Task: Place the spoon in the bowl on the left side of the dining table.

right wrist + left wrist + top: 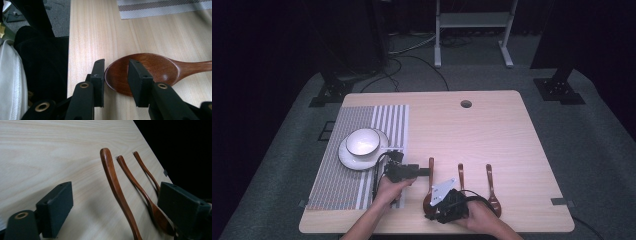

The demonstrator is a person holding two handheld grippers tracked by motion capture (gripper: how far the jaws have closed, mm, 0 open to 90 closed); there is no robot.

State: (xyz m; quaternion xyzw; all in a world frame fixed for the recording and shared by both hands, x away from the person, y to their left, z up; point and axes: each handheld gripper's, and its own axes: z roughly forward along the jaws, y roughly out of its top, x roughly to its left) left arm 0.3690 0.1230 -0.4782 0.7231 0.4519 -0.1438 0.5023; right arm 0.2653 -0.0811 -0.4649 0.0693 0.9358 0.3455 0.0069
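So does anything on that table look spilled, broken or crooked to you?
Nothing stands out. Three wooden spoons lie in a neat parallel row, the bowl sits upright on its plate on the striped mat. The right claw pinches the leftmost spoon's rim.

In the high view a pool of light falls from above on the pale wooden counter (492,130), while the surrounding floor fades to near black and the corners vignette. The picture is soft and slightly grainy. In the left gripper view the near jaws blur, and the long reddish-brown wooden spoons (117,190) cast soft shadows to their left. In the right gripper view a small glare spot sits on the glossy brown spoon bowl (163,75).
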